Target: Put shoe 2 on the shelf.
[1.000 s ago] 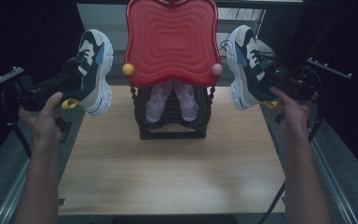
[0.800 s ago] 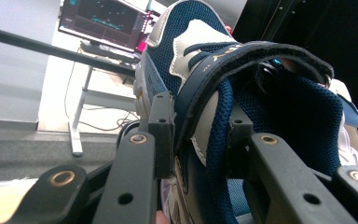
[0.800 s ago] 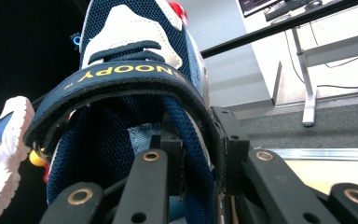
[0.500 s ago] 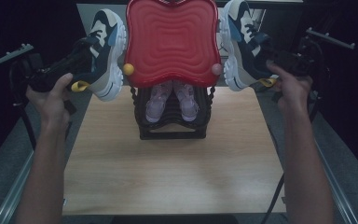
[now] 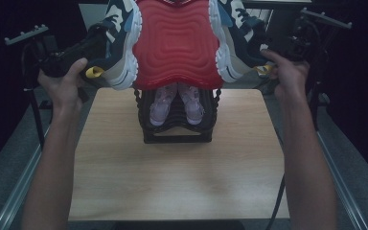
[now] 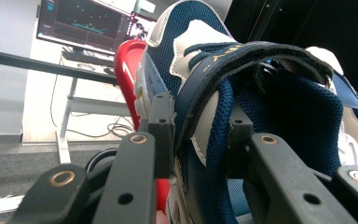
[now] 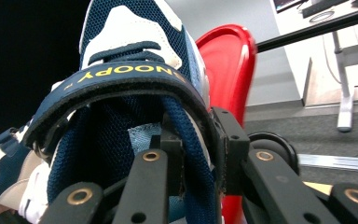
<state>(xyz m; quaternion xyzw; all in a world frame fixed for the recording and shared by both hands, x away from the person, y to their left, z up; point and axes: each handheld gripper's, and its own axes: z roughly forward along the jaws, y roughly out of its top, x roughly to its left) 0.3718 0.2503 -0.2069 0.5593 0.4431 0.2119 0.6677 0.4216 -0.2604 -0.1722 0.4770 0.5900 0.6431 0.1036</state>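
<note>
High view — left gripper (image 5: 100,50) and right gripper (image 5: 256,52) each hold a navy sneaker up beside the red top (image 5: 176,43) of the shoe rack (image 5: 175,129), where pink shoes (image 5: 175,103) sit. Left gripper view: jaws clamped on the left sneaker (image 6: 242,116) through its collar wall. Right gripper view: same bite on the right sneaker (image 7: 121,93). Light, soft mesh — likely to sag; the padded collar looks the firmest hold.

Wood table (image 5: 172,182), grey floor (image 5: 9,167), monitor (image 6: 84,21)
</note>
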